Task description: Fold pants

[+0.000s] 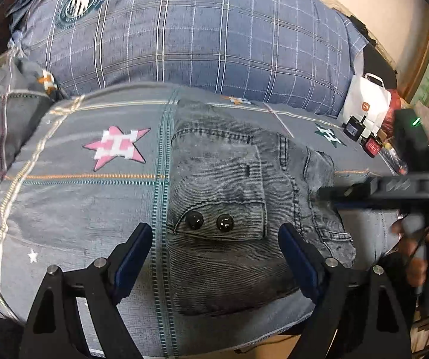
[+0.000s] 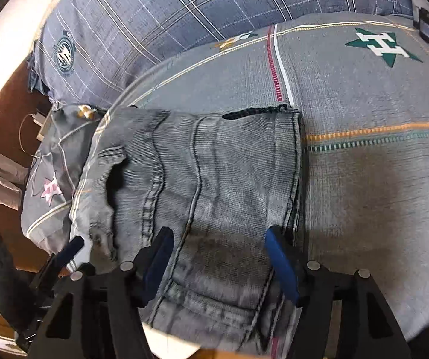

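Right wrist: right claw (image 2: 219, 254) open (wide-ish) astride folded pants (image 2: 214, 161).

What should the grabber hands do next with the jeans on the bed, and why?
Probably lift both away. The jeans already lie folded in a compact stack on the bedspread, and the left gripper and right gripper both stand open over the denim, pinching nothing. A small pat to flatten the top layer might help first.
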{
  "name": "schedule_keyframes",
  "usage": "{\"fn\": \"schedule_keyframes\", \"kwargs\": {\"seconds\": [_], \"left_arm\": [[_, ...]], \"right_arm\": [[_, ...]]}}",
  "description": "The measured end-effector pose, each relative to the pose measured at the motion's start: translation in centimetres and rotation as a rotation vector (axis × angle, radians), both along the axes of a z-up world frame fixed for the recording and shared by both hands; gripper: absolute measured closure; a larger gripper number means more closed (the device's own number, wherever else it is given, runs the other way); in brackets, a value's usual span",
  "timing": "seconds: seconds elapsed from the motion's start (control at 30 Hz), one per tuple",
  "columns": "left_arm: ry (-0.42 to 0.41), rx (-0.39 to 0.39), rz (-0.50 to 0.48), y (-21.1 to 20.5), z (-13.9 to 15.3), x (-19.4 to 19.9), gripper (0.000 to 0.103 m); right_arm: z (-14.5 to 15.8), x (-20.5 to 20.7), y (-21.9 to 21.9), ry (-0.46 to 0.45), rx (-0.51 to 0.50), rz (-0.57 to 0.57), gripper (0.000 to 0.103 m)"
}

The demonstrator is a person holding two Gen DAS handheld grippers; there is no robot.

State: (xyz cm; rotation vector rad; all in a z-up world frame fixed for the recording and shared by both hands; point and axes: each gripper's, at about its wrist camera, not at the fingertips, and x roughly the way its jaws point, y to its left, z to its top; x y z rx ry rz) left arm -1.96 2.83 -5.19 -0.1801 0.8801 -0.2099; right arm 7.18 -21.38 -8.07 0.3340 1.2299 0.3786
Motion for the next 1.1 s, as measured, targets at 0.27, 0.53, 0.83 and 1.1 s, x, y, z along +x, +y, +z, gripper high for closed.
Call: {"fn": "schedule_keyframes", "kwargs": {"seconds": [0.27,0.53,0.83,1.1], "left_arm": [[0.121,-0.013,-0.051,-1.4,-4.4,1.9,0.016],[0.103,-0.020,-0.077,-1.9,-4.5,1.9,0.015],[0.089,-0.030,-0.083,-1.3,-4.5,2.2,0.015],[0.078,-0.076,-0.058,-0.3,-4.2,1.2,0.015]], "right_arm": [[9.0,5.3,7.2,-0.137,-0.117,0.177,0.019],[3.7,15.4,18.4,0.071,-0.273,0.328,0.020],[2.3,15.6,18.0,0.035,-0.350,0.241,0.065],[7.4,9.4,13.0,-0.159,-0.176,0.144,0.044]]}}
